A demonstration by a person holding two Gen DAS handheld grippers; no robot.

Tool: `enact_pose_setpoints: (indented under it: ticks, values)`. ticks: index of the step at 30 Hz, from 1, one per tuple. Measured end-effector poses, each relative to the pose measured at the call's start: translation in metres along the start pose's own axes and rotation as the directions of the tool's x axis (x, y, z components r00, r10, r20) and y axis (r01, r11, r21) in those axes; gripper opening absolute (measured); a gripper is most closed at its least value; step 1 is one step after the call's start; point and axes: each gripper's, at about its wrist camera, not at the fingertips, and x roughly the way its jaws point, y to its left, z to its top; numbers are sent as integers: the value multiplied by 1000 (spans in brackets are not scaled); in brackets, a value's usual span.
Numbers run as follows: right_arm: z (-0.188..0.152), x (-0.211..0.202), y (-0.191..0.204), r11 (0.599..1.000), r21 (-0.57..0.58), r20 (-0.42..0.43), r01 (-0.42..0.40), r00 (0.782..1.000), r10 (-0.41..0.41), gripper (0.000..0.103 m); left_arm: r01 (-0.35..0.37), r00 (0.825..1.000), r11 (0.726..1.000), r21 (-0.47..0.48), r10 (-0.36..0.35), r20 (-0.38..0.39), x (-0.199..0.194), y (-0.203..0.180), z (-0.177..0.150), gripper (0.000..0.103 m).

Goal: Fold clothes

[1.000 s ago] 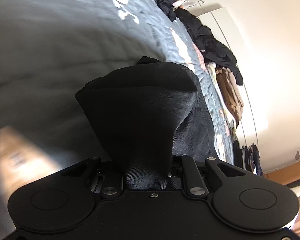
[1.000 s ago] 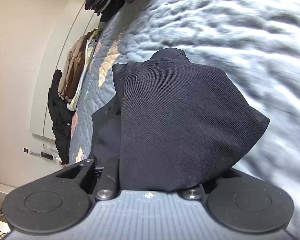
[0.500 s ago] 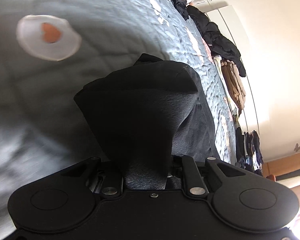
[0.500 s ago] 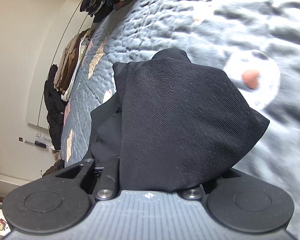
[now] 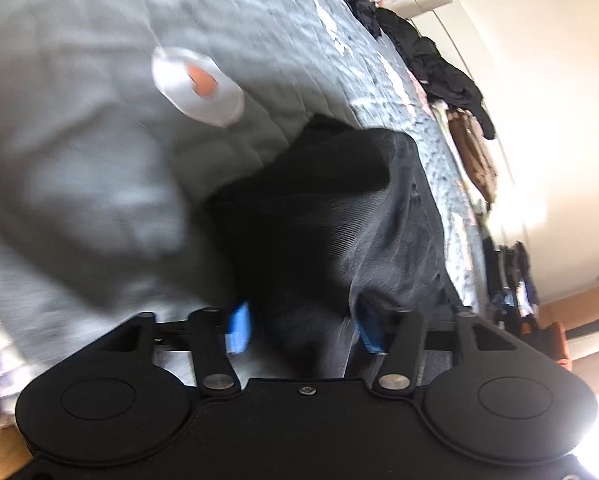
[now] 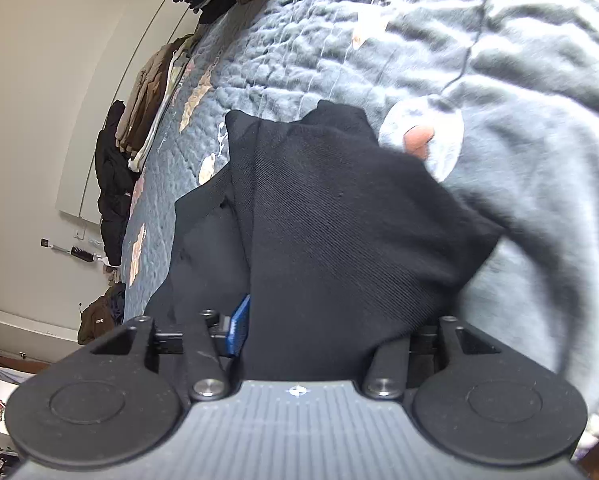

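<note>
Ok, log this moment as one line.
stage: releasing fold | left gripper: jaws just opening, black garment between | right gripper: same | surface: grey quilt

Your left wrist view is pretty smeared: the grey quilt (image 5: 99, 184) on its left side is motion blur, and the right edge blows out to white glare on the wall (image 5: 539, 80). The black garment (image 5: 323, 216) is so dark you lose most of the weave. Your right wrist view is sharper and evenly lit, twill visible on the cloth, with blur only toward the right edge. Both bend hard at the corners, fisheye style
</note>
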Motion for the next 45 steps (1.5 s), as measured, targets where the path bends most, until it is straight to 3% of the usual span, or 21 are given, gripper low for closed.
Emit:
enact_pose_setpoints:
  ticks: [3, 6, 9, 12, 14, 16, 18, 22, 23, 25, 27, 28, 29, 31, 34, 38, 41, 45]
  values:
    - [-7, -30, 1, 999, -35, 16, -4, 1000, 5, 62, -10, 999, 998, 54, 7, 52, -32, -12, -7, 60]
    - [-10, -55, 8, 997, -76, 25, -31, 999, 33, 66, 42, 994, 988, 151, -56, 90, -57, -33, -10, 61]
    - [-11, -75, 22, 985, -150, 29, -81, 996, 86, 70, 181, 975, 959, 217, -204, 91, -65, -52, -8, 76]
    - [-4, -91, 49, 951, -280, 32, -132, 989, 147, 77, 298, 942, 900, 317, -331, 55, -55, -77, -6, 77]
    - [2, -101, 64, 916, -369, 60, -155, 980, 190, 83, 355, 924, 862, 363, -383, 5, -39, -92, -6, 78]
    - [7, -101, 80, 862, -484, 99, -151, 969, 225, 95, 389, 916, 847, 363, -399, -49, -16, -107, -6, 78]
    - [14, -92, 97, 801, -580, 118, -147, 958, 261, 97, 430, 902, 834, 347, -417, -115, 12, -117, -7, 78]
    - [26, -44, 136, 655, -726, 25, -208, 944, 329, 100, 472, 881, 828, 303, -424, -211, 59, -121, -5, 78]
    - [29, -28, 144, 629, -738, -23, -243, 942, 336, 100, 469, 881, 840, 273, -422, -214, 66, -115, -5, 78]
    - [33, 4, 151, 619, -720, -116, -314, 934, 339, 100, 455, 885, 868, 198, -416, -207, 75, -95, -4, 78]
    - [34, 35, 153, 629, -697, -173, -344, 932, 318, 100, 403, 910, 904, 145, -378, -172, 87, -76, 2, 77]
    - [33, 47, 151, 630, -697, -191, -343, 935, 298, 100, 382, 919, 917, 118, -362, -158, 93, -67, 6, 72]
    - [32, 60, 148, 630, -697, -208, -342, 938, 279, 100, 374, 921, 923, 90, -359, -149, 98, -60, 12, 63]
    - [33, 77, 137, 639, -697, -221, -325, 945, 240, 100, 372, 924, 927, 54, -363, -122, 96, -50, 23, 56]
    - [36, 98, 123, 655, -692, -247, -304, 952, 182, 100, 361, 931, 931, 48, -358, -70, 89, -41, 40, 54]
    - [45, 107, 114, 646, -722, -222, -246, 968, 120, 100, 334, 942, 941, 45, -332, -43, 86, -33, 50, 46]
    - [53, 113, 110, 604, -774, -174, -187, 981, 80, 100, 296, 955, 951, 84, -296, -15, 84, -34, 52, 43]
    - [66, 116, 98, 586, -793, -132, -166, 986, 100, 100, 277, 961, 957, 90, -276, -23, 82, -32, 62, 43]
